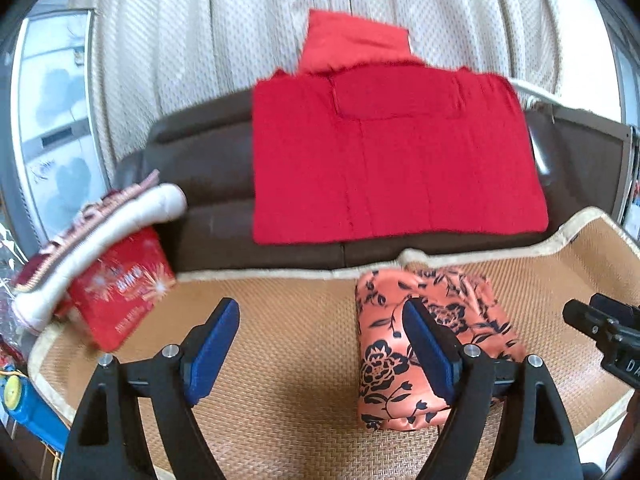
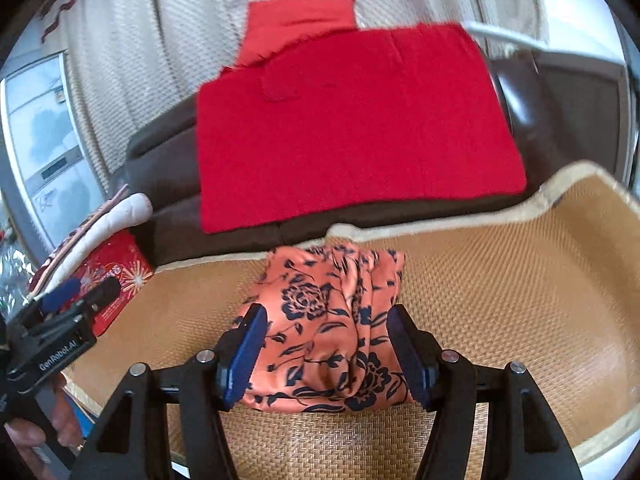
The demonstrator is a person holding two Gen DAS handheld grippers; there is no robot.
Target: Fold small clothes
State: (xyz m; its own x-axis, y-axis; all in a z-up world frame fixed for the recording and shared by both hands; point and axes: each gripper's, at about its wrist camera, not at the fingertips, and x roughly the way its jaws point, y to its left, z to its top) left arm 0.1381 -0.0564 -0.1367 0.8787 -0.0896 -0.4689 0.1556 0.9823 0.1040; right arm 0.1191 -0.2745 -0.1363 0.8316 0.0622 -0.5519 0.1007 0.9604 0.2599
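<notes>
Left wrist view: left gripper [image 1: 320, 344] wide open, empty, over bare woven mat [image 1: 280, 340]. Folded floral garment [image 1: 424, 344] lies on mat just right of gap, partly behind right finger. Mat's pale edging close behind; dark sofa [image 1: 208, 184] with red cloth [image 1: 392, 152] beyond. Red box [image 1: 120, 292] crowds left side. Right gripper's tip enters at right edge.

Right wrist view: right gripper [image 2: 324, 352] open, gripping nothing, floral garment below gap. Open mat to right. Left gripper and hand [image 2: 36, 436] at left edge.
</notes>
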